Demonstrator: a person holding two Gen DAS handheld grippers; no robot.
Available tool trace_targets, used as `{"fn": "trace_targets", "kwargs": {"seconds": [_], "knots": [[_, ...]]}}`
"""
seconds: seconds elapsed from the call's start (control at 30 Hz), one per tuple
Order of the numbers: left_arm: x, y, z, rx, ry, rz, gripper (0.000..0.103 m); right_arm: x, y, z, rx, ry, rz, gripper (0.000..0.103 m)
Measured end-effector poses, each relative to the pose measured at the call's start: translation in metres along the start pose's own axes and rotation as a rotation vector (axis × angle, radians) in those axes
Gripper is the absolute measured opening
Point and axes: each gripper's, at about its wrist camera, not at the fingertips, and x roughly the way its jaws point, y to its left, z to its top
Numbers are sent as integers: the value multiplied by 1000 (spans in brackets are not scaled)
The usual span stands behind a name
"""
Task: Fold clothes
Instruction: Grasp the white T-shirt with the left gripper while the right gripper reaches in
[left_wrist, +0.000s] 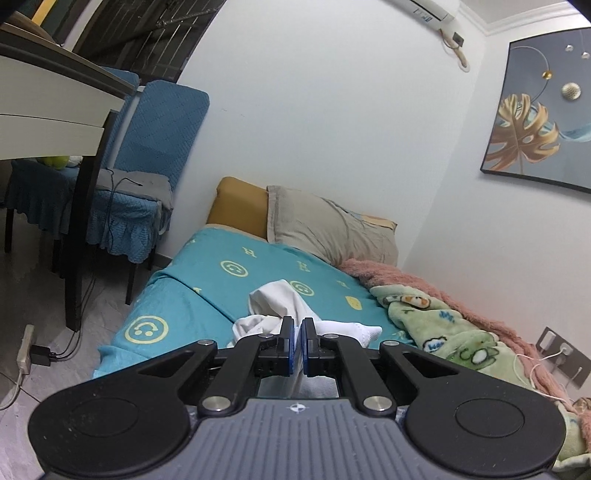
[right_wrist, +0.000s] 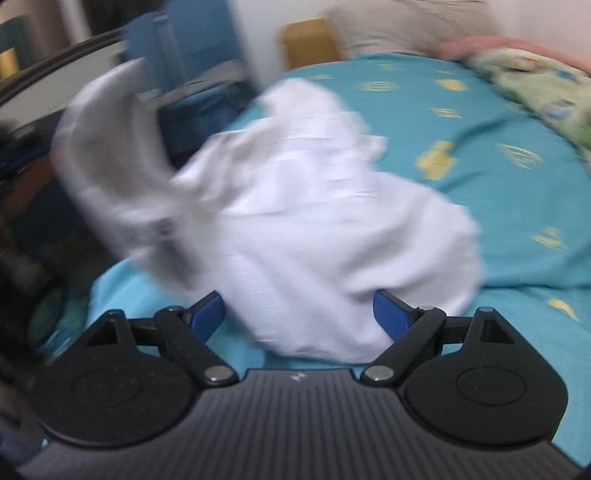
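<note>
Garment: a white cloth (right_wrist: 295, 221), soft and badly crumpled, heaped on the bed (right_wrist: 498, 192) with one flap standing up on the left of the right hand-held gripper.
Right hand-held gripper (right_wrist: 299, 317): spread wide, blue pads on either side of the heap's near edge; the cloth bulges between them, not yet pinched. This view is smeared, so fine contact is hard to judge.
Left hand-held gripper (left_wrist: 298, 332): drawn narrow, with what looks like a thin strip of white cloth (left_wrist: 280, 306) nipped between the pads, though I cannot be sure it truly has it.
Key relation: the cloth lies straight ahead of both; the right one is nearer the bulk, the left is at a trailing end that runs off to its right.
Long axis: unclear while bunched up; roughly across the bed, I'd guess.
Texture: thin woven cotton by the look of it, limp, likely to sag and slip.
Bedding: teal sheet with yellow smiley prints, smooth; a fluffy green blanket (left_wrist: 443, 325) to the right.
Step in hand: probably spreading the cloth flat before any fold.
</note>
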Motion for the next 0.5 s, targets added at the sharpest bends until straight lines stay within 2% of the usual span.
{"fn": "trace_targets", "kwargs": {"seconds": [0.1, 0.23, 0.33, 0.4, 0.5], "knots": [[1, -1, 0, -10, 18, 1, 4, -16, -22, 7, 108, -92, -82, 88], [0, -13, -11, 10, 45, -59, 4, -53, -37, 15, 155, -303, -206, 88], [-6, -26, -20, 39, 49, -107, 4, -68, -45, 18, 170, -388, -294, 88], [-11, -33, -22, 59, 30, -112, 4, -66, -50, 18, 171, -352, -321, 88], [-17, -30, -18, 41, -10, -85, 4, -43, -50, 14, 140, -187, -289, 88]]}}
